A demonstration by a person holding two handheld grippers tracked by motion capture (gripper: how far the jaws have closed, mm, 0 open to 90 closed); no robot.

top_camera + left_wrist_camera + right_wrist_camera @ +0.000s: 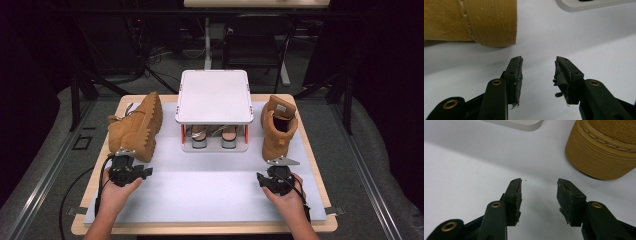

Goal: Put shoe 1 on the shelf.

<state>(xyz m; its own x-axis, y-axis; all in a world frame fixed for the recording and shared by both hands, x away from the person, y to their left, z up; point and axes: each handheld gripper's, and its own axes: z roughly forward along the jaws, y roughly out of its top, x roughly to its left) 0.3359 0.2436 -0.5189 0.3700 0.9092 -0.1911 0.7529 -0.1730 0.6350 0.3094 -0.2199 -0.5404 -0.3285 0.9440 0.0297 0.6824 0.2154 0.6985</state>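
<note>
While the high view looks down on the surface (210, 195), the left boot (137, 127) lies on its side left of the rack (215, 95), long axis running away from the person and lugged sole facing the rack, the right boot (278, 127) stands upright right of the rack with its toe toward the person, and the left tool (123, 161) and right tool (277, 167) sit just before them, both boots tan suede. Seen from the left gripper view, the left tool (538, 65) is spread and empty above the white surface, the boot's ribbed sole (492, 22) cut off at the top edge. Through the right gripper view, the right tool (539, 186) is likewise spread, with the right boot's rounded, stitched toe (602, 152) ahead and partly out of frame.
</note>
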